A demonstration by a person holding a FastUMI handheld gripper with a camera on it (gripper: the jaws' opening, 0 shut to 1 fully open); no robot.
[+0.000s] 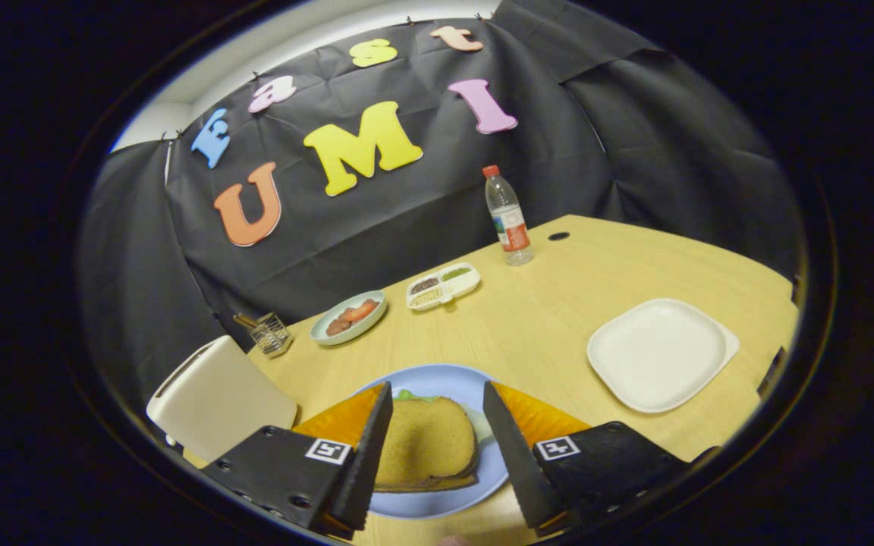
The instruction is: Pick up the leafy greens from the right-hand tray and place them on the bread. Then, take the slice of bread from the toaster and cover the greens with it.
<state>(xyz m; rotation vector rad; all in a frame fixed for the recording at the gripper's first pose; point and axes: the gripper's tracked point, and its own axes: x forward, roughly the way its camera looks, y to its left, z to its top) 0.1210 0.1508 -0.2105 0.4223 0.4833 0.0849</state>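
The tool [437, 425] is spread wide and grips nothing; its two fingers stand on either side of a slice of bread [425, 444], apart from it. The bread lies on a blue plate [444, 379], with leafy greens [410, 395] peeking out beneath its far edge. Left of the fingers stands a toaster [217, 398]. To the right, an empty white tray [661, 353] rests on the worktop [528, 318]. Farther back sit a bowl [348, 317], a divided dish [443, 286] and a bottle [507, 216].
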